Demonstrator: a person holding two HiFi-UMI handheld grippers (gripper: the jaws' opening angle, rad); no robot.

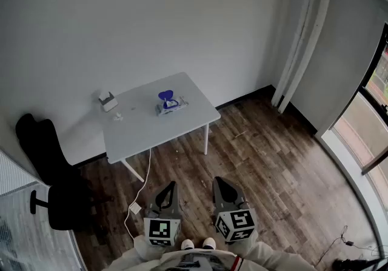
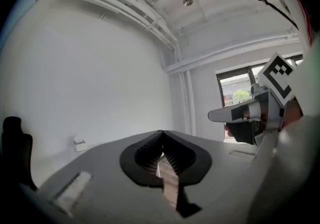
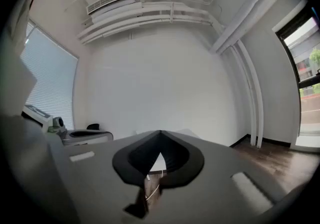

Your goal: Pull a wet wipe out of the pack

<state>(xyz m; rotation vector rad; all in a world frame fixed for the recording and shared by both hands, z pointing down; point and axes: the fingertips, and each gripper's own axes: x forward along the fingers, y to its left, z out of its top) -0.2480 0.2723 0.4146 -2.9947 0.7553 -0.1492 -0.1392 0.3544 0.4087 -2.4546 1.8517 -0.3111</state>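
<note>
2 empty hand-held grippers are held level above the dark wood-plank floor [image 1: 273,167], well short of the table that bears the wipe pack.

The left grey-and-black gripper [image 1: 173,184] and the right grey-and-black gripper [image 1: 216,180] sit side by side at the bottom of the head view. Each has its 2 ribbed black jaws closed tip to tip with nothing between them, as each gripper view shows. The white-and-blue soft pack of wet wipes [image 1: 171,104] lies near the middle of the white rectangular table [image 1: 182,127], with a round blue part standing above it, well apart from both grippers. A small white box [image 1: 108,100] stands near the table's far left edge. A black office chair [image 1: 57,206] stands left of the table, and a white cable [image 1: 143,182] hangs from the table's edge to the floor.
</note>
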